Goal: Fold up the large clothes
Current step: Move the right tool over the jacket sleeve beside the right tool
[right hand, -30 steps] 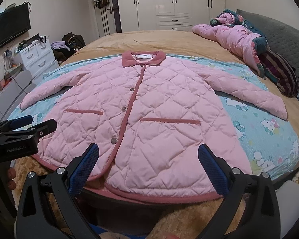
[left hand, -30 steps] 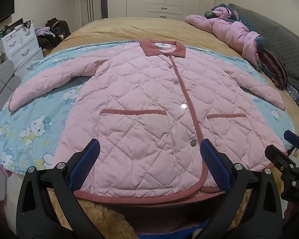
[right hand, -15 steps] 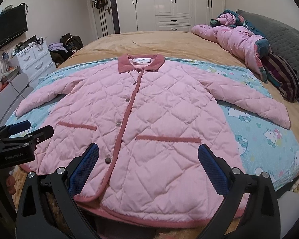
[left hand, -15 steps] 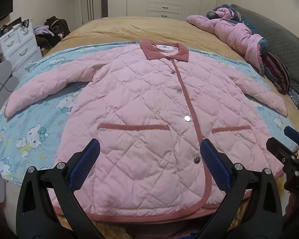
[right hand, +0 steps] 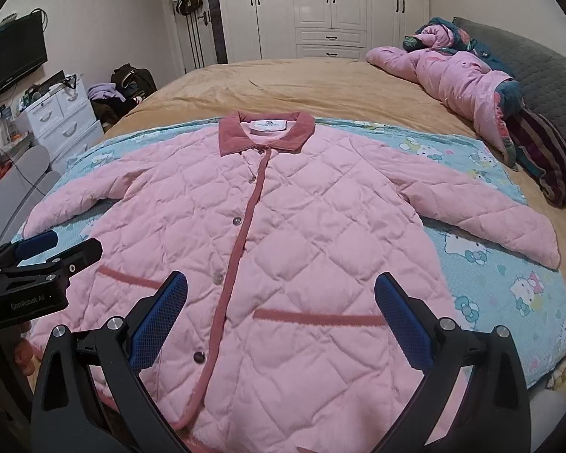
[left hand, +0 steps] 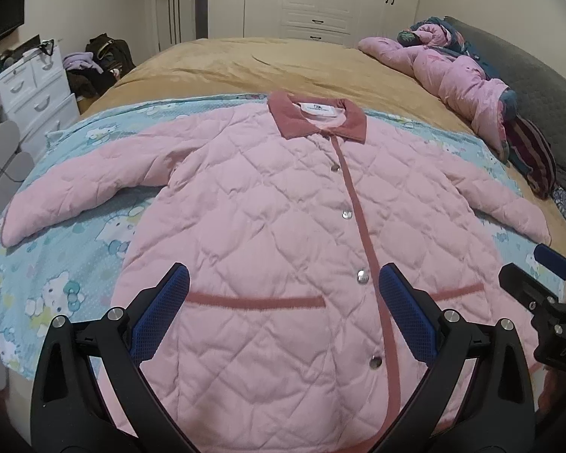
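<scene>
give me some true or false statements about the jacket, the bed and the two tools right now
1. The pink jacket lies front up with both sleeves spread out to the sides. True.
2. The jacket rests on a plain white sheet. False: it lies on a light blue cartoon-print blanket.
3. The left tool is open and holds nothing. True.
4. The right tool is shut on the jacket's hem. False: it is open, above the lower front of the jacket.
5. The jacket's collar is darker pink than its body. True.
6. The far side of the bed is bare. False: a bundle of pink bedding lies there.
</scene>
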Demonstrator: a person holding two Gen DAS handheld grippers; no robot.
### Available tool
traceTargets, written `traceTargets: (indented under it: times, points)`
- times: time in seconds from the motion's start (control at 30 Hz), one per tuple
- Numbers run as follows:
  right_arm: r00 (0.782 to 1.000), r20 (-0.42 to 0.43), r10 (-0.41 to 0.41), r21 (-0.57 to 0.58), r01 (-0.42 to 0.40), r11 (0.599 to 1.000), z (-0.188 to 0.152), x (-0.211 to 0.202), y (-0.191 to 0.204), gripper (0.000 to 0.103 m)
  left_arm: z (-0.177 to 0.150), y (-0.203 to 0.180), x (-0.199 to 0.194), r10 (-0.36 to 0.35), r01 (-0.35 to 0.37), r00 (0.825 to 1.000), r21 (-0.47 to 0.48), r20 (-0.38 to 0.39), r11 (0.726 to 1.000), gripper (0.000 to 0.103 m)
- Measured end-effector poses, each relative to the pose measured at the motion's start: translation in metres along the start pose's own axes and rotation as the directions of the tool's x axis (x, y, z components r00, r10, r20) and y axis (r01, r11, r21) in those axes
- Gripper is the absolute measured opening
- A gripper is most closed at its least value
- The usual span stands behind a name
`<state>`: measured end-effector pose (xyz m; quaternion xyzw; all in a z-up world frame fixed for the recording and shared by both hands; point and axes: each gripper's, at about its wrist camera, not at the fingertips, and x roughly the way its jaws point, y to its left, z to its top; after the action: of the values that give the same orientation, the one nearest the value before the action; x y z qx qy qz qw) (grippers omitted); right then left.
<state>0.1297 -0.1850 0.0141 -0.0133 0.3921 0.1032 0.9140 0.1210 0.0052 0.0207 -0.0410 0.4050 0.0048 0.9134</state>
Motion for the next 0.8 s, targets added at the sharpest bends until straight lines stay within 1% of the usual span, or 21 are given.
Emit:
traceTargets:
  times: [0.23,0.43,0.6,0.8]
  points:
    - [1.0,0.009,-0.002,0.003,0.002,1.0,0.017,0.01,-0.003,0.099,0.019,-0.003,0.012,-0.003,0.003,1.0,-0.01,0.008,1.0,0.094]
    - [1.0,0.023,-0.014,0.033,0.013,0.999,0.035,0.02,-0.016,0.099,0.035,-0.007,0.024,0.006,-0.006,1.0,-0.006,0.008,1.0,0.094]
    - [0.999,0.03,-0.042,0.06,0.04,0.997,0.049,0.029,-0.032,0.099,0.049,-0.01,0.04,0.0,0.0,1.0,-0.013,-0.007,1.0,0.094]
    - [0.994,0.056,-0.097,0.136,0.088,0.987,0.077,0.042,-0.059,0.099,0.069,-0.023,0.059,0.005,-0.005,1.0,0.007,-0.008,1.0,0.094]
